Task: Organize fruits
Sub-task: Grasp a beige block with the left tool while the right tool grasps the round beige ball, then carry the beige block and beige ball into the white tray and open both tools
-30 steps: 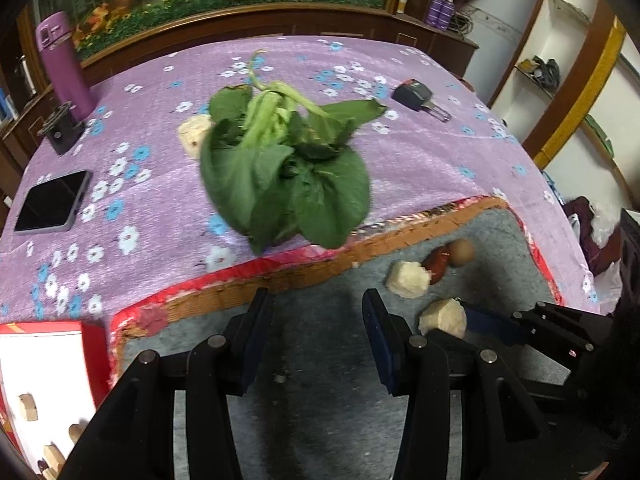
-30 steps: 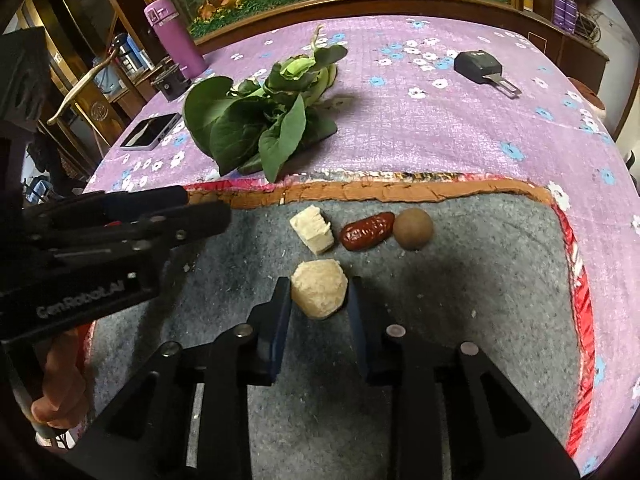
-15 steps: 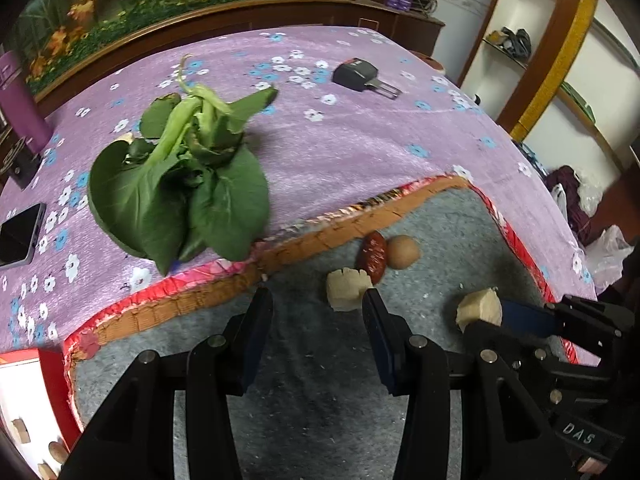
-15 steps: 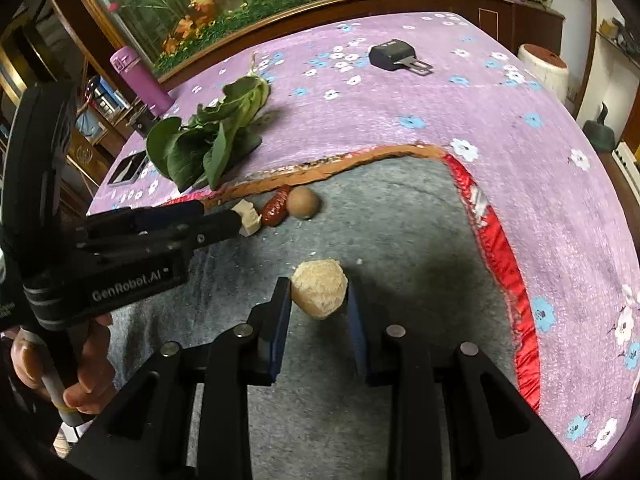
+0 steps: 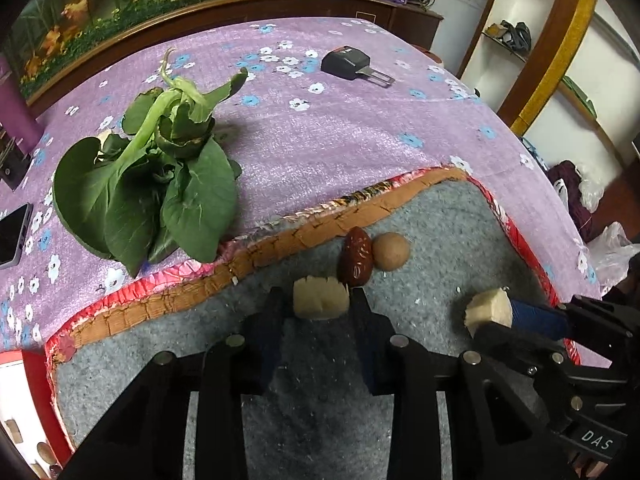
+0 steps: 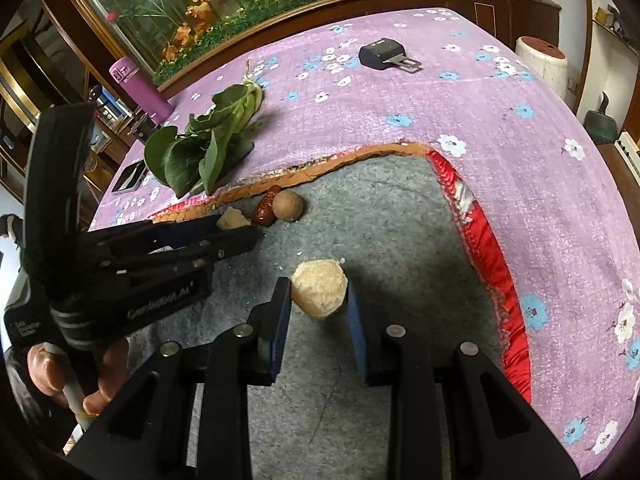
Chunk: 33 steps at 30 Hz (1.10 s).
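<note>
On the grey mat (image 5: 440, 240) lie a pale cut fruit chunk (image 5: 319, 298), a red date (image 5: 356, 257) and a round brown fruit (image 5: 391, 251). My left gripper (image 5: 318, 308) is open, its jaws on either side of the pale chunk. My right gripper (image 6: 318, 300) is shut on a round pale peeled fruit piece (image 6: 319, 293) and holds it over the mat, right of the left gripper. That piece also shows in the left wrist view (image 5: 489, 313). In the right wrist view the chunk (image 6: 233, 219), date (image 6: 267, 209) and brown fruit (image 6: 287, 205) sit beyond the left gripper.
A bunch of leafy greens (image 5: 152, 184) lies on the purple floral cloth (image 5: 360, 132) behind the mat. A black buckle (image 5: 348, 63), a phone (image 5: 12, 236) and a purple bottle (image 6: 138, 87) stand farther back. A red-edged tray (image 5: 16, 400) is at the lower left.
My left gripper has swung right and forward until its jaws flank the pale chunk. My right gripper has carried the round peeled piece to the right, away from the other fruits.
</note>
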Each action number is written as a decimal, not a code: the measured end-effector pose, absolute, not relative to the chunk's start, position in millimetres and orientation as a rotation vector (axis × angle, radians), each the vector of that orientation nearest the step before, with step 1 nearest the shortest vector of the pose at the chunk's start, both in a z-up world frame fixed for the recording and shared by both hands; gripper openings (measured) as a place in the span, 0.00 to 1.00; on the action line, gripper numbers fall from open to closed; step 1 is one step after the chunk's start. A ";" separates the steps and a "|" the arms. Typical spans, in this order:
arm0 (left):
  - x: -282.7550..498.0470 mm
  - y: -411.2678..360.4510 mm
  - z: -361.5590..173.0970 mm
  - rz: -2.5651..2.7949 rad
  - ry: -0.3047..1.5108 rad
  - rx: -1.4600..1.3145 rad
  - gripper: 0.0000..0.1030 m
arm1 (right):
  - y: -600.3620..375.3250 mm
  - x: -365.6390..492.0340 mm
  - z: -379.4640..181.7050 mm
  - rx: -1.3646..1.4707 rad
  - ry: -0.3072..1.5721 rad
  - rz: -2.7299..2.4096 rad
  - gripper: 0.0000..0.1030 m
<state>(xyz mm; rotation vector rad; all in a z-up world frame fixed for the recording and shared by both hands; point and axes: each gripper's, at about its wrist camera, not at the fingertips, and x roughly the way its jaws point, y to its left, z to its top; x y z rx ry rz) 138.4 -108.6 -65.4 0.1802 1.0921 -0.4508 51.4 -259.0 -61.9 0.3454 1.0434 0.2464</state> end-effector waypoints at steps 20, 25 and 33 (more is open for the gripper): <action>120.2 -82.8 -37.0 -0.335 1.017 0.133 0.25 | -246.3 54.2 -51.4 0.335 1.030 0.281 0.29; 107.8 -48.8 -19.1 -0.246 0.995 0.060 0.25 | -216.6 57.5 -40.8 0.289 1.022 0.340 0.29; 80.6 29.5 1.7 -0.073 0.958 -0.041 0.25 | -133.9 61.1 -20.2 0.188 1.012 0.492 0.29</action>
